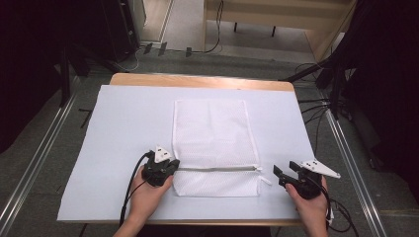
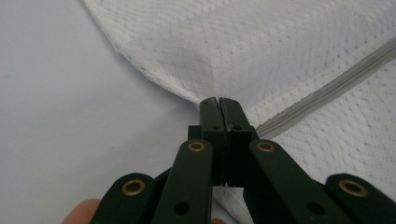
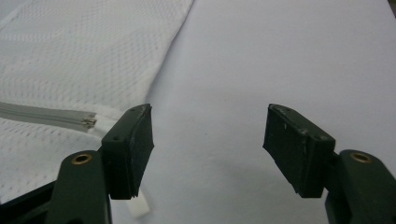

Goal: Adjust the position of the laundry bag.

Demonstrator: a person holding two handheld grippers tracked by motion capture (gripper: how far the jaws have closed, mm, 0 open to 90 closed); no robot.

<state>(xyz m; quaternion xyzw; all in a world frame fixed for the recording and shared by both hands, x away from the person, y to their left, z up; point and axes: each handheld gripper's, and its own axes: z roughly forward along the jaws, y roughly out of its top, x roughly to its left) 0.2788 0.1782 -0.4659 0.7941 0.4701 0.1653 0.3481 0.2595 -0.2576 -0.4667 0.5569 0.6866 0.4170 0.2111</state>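
The left gripper (image 1: 170,165) is clamped on the mesh bag's (image 1: 212,128) lower-left edge, while the right gripper (image 1: 284,174), jaws apart, has not yet reached the closed zipper's (image 1: 217,168) pull.

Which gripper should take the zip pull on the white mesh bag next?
Right. The right gripper is open, just beside the zip pull at that end of the white mesh zippered bag. The left gripper is shut on the bag's opposite edge, anchoring it.
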